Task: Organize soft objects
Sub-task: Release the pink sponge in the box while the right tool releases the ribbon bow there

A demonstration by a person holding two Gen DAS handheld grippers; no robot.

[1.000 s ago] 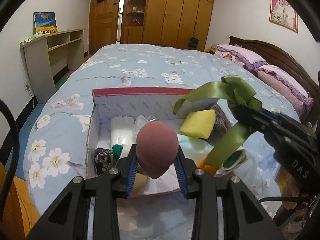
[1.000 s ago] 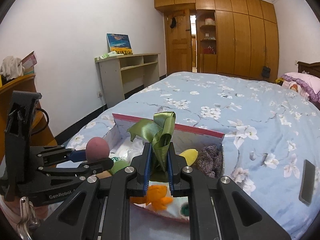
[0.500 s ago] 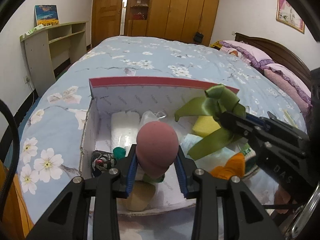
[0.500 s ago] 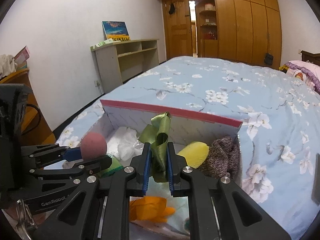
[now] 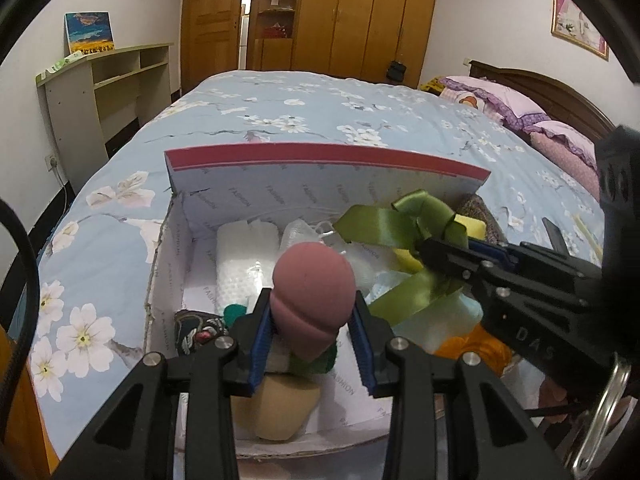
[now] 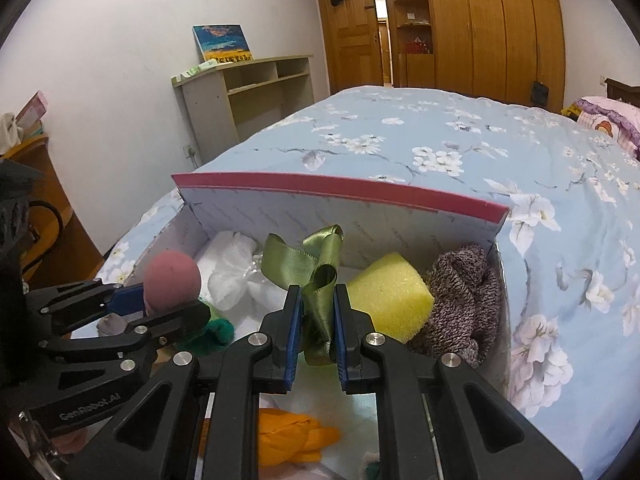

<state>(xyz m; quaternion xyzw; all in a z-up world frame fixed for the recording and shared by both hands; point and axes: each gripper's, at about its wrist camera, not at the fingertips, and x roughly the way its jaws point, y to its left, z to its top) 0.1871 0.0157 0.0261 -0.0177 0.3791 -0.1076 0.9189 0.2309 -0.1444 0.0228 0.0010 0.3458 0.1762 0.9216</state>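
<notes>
My left gripper (image 5: 312, 332): jaws clamped on a pink sponge (image 5: 314, 286), held over the box's near left part. My right gripper (image 6: 316, 320): jaws pinched tight on a green ribbon (image 6: 316, 276), held over the box's middle. Below, in the box (image 6: 340, 190): orange cloth (image 6: 292, 434), beige sponge (image 5: 276, 414), patterned pouch (image 5: 196, 332). Farther in: white cloth (image 6: 230, 274), yellow sponge (image 6: 390, 294), knit piece (image 6: 464, 296) at the right wall. Box stands on a floral bed (image 6: 440, 132). Beyond: shelf (image 6: 248, 88), wardrobe (image 6: 500, 20).

I am reading "FASHION" repeating over the box lining (image 5: 256, 200), centre frame; "DAS" on my right gripper (image 5: 434, 248); "GenRobot.AI" on my left gripper (image 6: 160, 312), lower left.
</notes>
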